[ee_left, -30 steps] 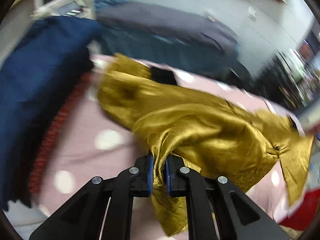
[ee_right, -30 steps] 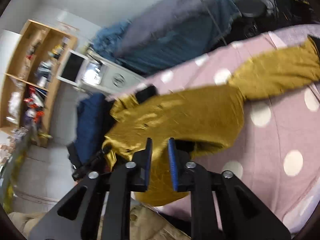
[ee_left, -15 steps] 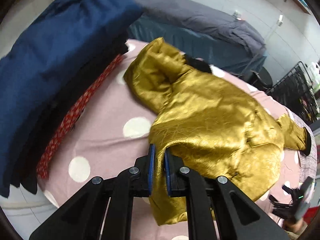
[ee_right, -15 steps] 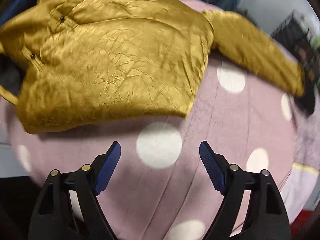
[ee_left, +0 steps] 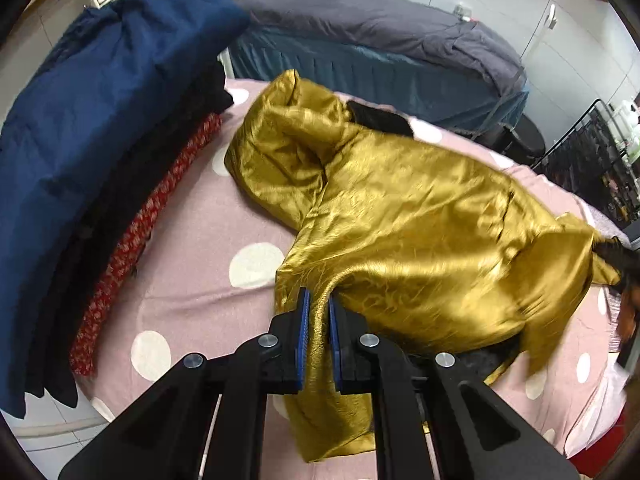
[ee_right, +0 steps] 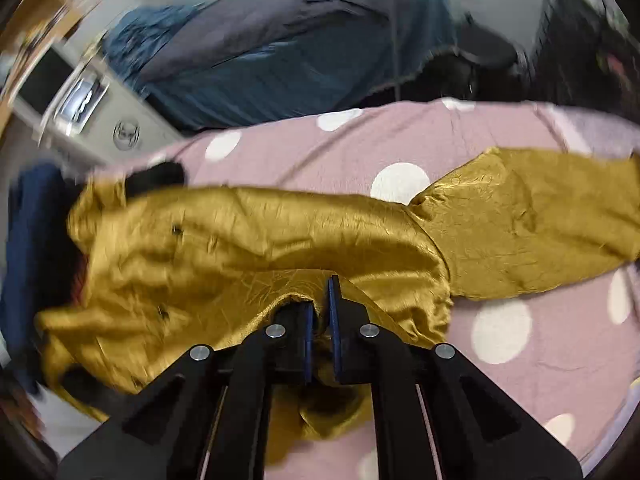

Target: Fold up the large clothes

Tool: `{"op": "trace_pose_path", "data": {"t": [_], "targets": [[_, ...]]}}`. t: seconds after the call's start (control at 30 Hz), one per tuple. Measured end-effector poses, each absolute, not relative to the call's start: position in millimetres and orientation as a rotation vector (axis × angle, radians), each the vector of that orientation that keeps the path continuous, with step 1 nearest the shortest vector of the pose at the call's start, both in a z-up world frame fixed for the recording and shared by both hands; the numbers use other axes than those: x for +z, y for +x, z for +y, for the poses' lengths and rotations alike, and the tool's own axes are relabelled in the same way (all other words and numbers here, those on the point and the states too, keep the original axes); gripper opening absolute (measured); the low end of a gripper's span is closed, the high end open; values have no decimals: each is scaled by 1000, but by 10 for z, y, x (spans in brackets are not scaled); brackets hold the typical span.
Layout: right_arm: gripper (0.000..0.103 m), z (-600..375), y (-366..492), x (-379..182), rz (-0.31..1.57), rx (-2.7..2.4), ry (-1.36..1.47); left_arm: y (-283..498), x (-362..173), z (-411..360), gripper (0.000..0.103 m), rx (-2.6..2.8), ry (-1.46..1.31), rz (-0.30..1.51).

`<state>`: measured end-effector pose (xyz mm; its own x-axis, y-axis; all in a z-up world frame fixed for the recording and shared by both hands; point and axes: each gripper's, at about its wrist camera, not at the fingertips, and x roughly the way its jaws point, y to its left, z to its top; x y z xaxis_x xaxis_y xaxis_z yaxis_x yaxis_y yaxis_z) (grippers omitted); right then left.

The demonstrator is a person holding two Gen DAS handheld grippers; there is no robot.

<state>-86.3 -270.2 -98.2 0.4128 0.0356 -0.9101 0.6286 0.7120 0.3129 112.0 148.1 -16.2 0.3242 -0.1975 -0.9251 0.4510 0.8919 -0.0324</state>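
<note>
A shiny gold jacket [ee_left: 420, 220] lies spread and crumpled on a pink cover with white dots [ee_left: 200, 232]. My left gripper [ee_left: 319, 300] is shut on a fold of its near edge, with gold cloth hanging down between the blue pads. In the right wrist view the same jacket [ee_right: 260, 236] stretches across the cover [ee_right: 360, 140], one sleeve [ee_right: 540, 224] reaching right. My right gripper [ee_right: 322, 292] is shut on the jacket's near hem, cloth bunched between and below the jaws. A black cuff or collar [ee_left: 380, 120] shows at the jacket's far side.
A stack of folded clothes lies along the left: a navy garment [ee_left: 100, 100] on top, black ones below, a red patterned one [ee_left: 140, 232] lowest. Behind stands a bed with a grey duvet [ee_left: 380, 28] and teal skirt. A dark rack [ee_left: 592, 160] stands at right.
My right gripper, open over the bare dotted cover half a second ago, has swung down to the jacket's hem and shut on it. The left kept its grip and sank a little.
</note>
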Motion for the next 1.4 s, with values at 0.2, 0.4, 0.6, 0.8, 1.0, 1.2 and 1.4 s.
{"op": "trace_pose_path", "data": {"t": [0.2,0.4,0.6,0.8,1.0,1.2,1.4], "targets": [[68,-2453,-788,-1236,1259,-450,388,1187,-417,1352,9,-413,265,1219],[83,-1960,-1463,-1331,1221,-483,174,1305,-566,1144,9,-425,319,1248],[17,-1853,-1961,-1638,1275,-340,548,1286,-649,897,9,-482,383,1273],[8,-2270,-2578,-599,1090,-114,903,1049,-121,1077,9,-590,496,1185],[8,-2584,-3175,718,1123,-29,756,991,774,1658,9,-589,448,1053],[91,-2637,-3104,162,1324,-476,572,923,517,1709,15,-548,463,1074],[89,-2240,-3382,-565,1327,-738,465,139,-169,1330,55,-702,529,1190]]}}
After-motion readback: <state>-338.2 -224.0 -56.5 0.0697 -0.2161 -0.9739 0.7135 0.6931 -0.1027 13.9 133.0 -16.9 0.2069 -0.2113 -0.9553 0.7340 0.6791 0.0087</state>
